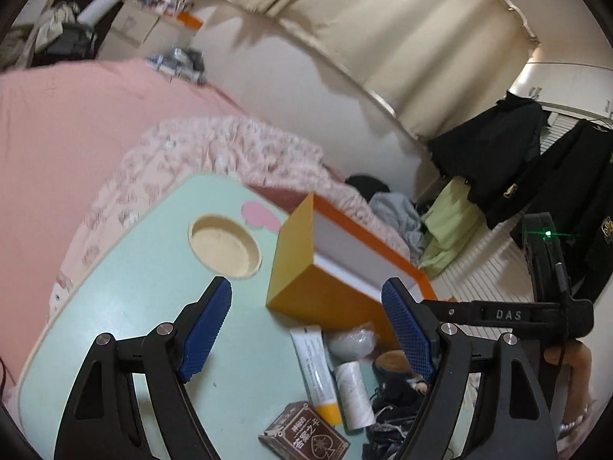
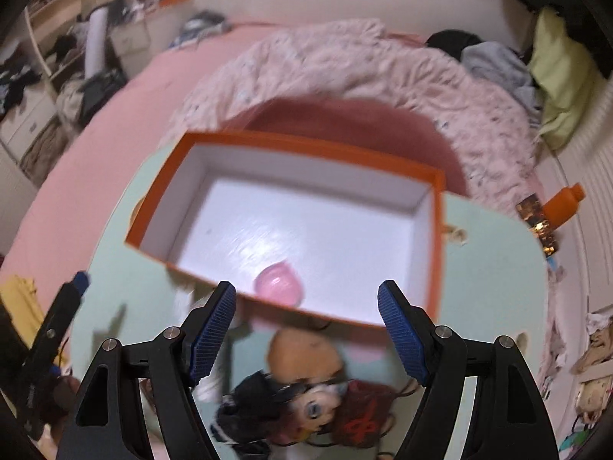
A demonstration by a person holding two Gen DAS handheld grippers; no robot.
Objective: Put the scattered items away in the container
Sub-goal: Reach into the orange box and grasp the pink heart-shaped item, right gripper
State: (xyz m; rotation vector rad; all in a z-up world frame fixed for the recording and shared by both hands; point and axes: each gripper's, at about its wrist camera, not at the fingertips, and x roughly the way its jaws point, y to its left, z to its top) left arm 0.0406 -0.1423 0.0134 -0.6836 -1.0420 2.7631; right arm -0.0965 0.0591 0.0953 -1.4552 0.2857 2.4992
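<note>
- left gripper [image 1: 306,339]: jaws wide apart, nothing between the pads, above the mint-green table [image 1: 126,306]
- right gripper [image 2: 306,335]: jaws also spread, empty, pointing steeply down over the near rim of the orange box [image 2: 184,145]
- orange box sits on the table, white inside; a pink round item [image 2: 279,283] lies near its front wall
- scattered just in front of the box: white tube with yellow cap [image 1: 316,368], white cylinder [image 1: 354,395], clear plastic pouch [image 1: 350,343], brown card pack [image 1: 304,435], doll with dark clothes [image 2: 306,406]
- round recess [image 1: 225,245] in the table left of the box
- pink bedding [image 1: 57,134] behind the table
</note>
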